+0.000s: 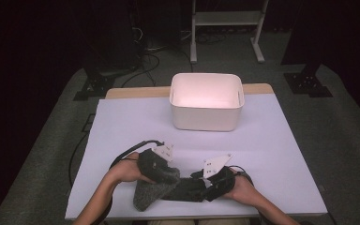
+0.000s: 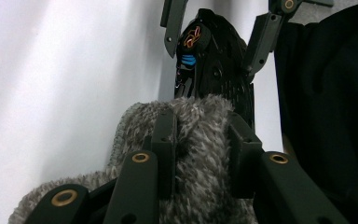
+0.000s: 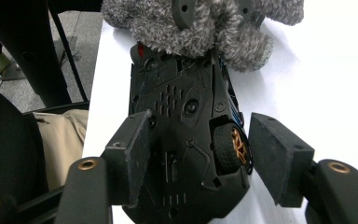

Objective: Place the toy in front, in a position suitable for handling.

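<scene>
A black toy car (image 3: 182, 130) with gold-spoked wheels lies underside up near the table's front edge (image 1: 187, 188), its far end tucked into a grey fuzzy cloth (image 3: 205, 32). My left gripper (image 2: 204, 130) is shut on a bunched fold of that cloth (image 2: 200, 154), with the car (image 2: 214, 65) just beyond it. My right gripper (image 3: 203, 144) straddles the car's near end. One pad (image 3: 130, 154) lies against the car's side, while the other (image 3: 279, 158) stands a little off the wheel. From above, the left gripper (image 1: 161, 174) and right gripper (image 1: 201, 180) face each other over cloth (image 1: 145, 197) and car.
A white, empty plastic bin (image 1: 206, 101) stands at the back middle of the white table (image 1: 272, 140). Both forearms come in over the front edge. Beyond the table are dark floor, cables and a white stand (image 1: 227, 18).
</scene>
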The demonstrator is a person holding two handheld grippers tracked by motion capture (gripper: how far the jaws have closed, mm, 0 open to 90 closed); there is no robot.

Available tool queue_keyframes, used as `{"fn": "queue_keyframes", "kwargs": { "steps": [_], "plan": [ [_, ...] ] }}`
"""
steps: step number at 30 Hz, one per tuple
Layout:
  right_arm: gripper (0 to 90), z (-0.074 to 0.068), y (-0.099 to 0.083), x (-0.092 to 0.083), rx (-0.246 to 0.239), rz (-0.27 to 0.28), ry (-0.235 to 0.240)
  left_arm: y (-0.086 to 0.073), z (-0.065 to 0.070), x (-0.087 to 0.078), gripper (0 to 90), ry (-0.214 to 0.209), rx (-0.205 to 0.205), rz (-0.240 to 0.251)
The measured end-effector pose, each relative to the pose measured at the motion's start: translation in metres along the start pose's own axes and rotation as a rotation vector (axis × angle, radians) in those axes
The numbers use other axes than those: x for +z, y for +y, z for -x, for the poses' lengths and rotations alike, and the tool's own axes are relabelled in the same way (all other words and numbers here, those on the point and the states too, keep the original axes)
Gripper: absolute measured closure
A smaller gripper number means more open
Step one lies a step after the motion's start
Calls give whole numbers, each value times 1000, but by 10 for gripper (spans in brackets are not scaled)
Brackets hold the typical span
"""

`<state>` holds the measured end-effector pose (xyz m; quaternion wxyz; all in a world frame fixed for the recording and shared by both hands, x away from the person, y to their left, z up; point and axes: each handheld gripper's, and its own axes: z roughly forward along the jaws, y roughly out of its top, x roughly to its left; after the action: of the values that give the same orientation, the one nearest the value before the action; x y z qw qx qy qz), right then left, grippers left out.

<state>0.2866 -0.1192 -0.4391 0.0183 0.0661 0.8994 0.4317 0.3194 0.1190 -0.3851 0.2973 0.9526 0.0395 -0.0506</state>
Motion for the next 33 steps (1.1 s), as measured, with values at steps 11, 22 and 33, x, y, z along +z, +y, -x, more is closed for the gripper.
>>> {"fn": "queue_keyframes", "kwargs": {
  "steps": [11,22,33],
  "plan": [
    [329,8,12,17,59,-60,122,-4,14,-5,697,-30,30,65],
    [520,7,14,26,83,-21,212,-7,15,-6,718,-66,12,109],
    [554,6,13,17,97,-4,201,-2,16,-2,716,-75,24,109]
  ]
}}
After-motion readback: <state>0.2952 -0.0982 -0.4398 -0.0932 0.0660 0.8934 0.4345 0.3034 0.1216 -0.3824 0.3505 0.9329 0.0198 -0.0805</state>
